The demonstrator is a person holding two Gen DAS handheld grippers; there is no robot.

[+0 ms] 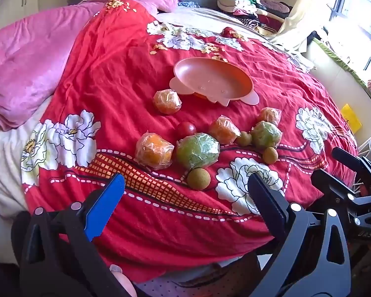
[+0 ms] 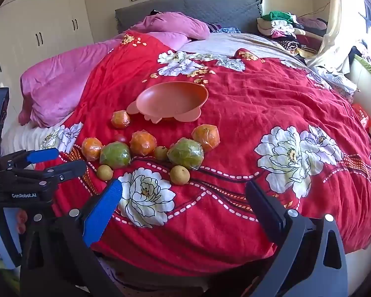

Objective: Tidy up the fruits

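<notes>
Left wrist view: the left gripper (image 1: 185, 204), jaws spread and empty, hangs just short of the nearest small brown fruit (image 1: 198, 178), which lies on the near side of the orange bowl (image 1: 211, 80).

Right wrist view: the right gripper (image 2: 184, 209), likewise spread and empty, sits farther from that fruit (image 2: 104, 172) (probably the same one), which lies ahead-left, nearer the left gripper.

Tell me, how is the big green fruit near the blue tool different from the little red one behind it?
The big green fruit is wrapped in shiny clear plastic; the little red fruit is bare. The green one is much larger and lies nearer the camera. Both are round, rest on the red quilt, and sit outside the orange bowl.
</notes>
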